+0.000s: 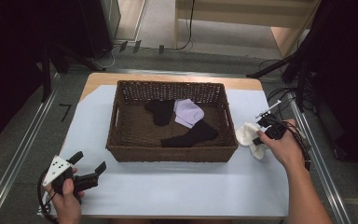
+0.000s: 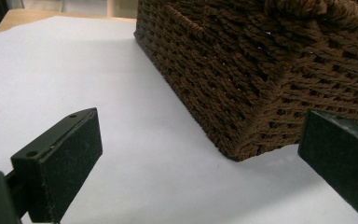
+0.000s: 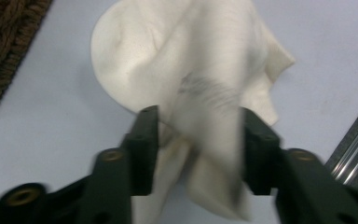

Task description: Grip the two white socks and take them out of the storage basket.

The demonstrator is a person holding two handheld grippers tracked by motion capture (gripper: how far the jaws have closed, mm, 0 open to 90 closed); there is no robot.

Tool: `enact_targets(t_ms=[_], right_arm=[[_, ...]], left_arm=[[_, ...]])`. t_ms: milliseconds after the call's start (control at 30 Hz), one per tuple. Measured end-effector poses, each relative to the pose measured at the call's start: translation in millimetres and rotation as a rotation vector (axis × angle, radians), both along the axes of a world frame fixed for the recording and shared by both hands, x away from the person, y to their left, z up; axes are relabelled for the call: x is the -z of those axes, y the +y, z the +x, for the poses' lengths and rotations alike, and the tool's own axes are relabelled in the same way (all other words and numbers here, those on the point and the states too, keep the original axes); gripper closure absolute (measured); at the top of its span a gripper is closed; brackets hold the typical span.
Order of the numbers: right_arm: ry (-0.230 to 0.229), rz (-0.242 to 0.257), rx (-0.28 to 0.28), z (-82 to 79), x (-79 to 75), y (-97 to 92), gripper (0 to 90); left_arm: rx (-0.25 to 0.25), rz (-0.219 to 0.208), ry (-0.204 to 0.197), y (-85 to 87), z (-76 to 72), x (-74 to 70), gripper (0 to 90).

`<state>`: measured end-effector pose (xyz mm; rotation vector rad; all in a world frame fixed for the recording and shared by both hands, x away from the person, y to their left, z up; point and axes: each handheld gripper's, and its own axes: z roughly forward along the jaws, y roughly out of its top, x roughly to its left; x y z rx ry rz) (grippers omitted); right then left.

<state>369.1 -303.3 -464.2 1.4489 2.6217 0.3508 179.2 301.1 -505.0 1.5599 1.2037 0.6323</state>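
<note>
A white sock (image 1: 248,134) (image 3: 191,60) lies crumpled on the pale sheet just right of the brown wicker basket (image 1: 172,154) (image 2: 242,70). My right gripper (image 1: 259,138) (image 3: 196,116) is low over it. Its jaws stand partly apart with a fold of the sock hanging loose and blurred between them. Inside the basket lie two black socks (image 1: 161,111) (image 1: 191,135) and a lavender sock (image 1: 189,112). My left gripper (image 1: 89,162) (image 2: 200,154) rests open near the table's front left corner, pointing at the basket's near corner with nothing between its jaws.
The pale sheet (image 1: 182,182) covers most of the wooden table. A metal rail (image 1: 317,158) runs along the table's right edge, close to my right hand. Cables (image 1: 284,95) lie beyond the far right corner.
</note>
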Motion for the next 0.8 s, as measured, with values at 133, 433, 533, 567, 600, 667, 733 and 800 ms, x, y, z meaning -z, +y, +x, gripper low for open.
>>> enact_targets(t_ms=[133,433,533,567,600,667,733,800], right_arm=[[-0.112,-0.057,0.019,-11.5,2.7,2.3,27.2],[-0.298,0.093,0.163,-42.4,9.2,-14.6,0.0],[-0.333,0.180,0.218,-54.6,11.9,-24.8,0.0],[-0.346,0.198,0.233,-58.5,13.3,-28.3,0.0],[-0.360,0.213,0.253,-62.7,14.7,-31.2,0.0],[-0.393,0.234,0.280,-71.0,17.5,-37.2,0.0],[-0.429,0.269,0.314,-79.6,19.8,-43.6,0.0],[-0.448,0.301,0.327,-87.7,22.4,-48.6,0.0]], left_arm=[[0.000,0.000,0.000,0.0,0.1,0.0,0.5],[-0.002,-0.006,-0.002,-0.1,-0.3,0.1,0.5],[-0.002,-0.005,-0.002,-0.1,-0.3,0.1,0.5],[-0.002,-0.005,-0.002,-0.1,-0.3,0.1,0.5],[-0.002,-0.005,-0.003,-0.1,-0.4,0.1,0.5],[-0.002,-0.006,-0.003,-0.1,-0.4,0.1,0.5],[-0.002,-0.006,-0.003,-0.1,-0.4,0.1,0.5],[-0.002,-0.006,-0.003,-0.1,-0.4,0.1,0.5]])
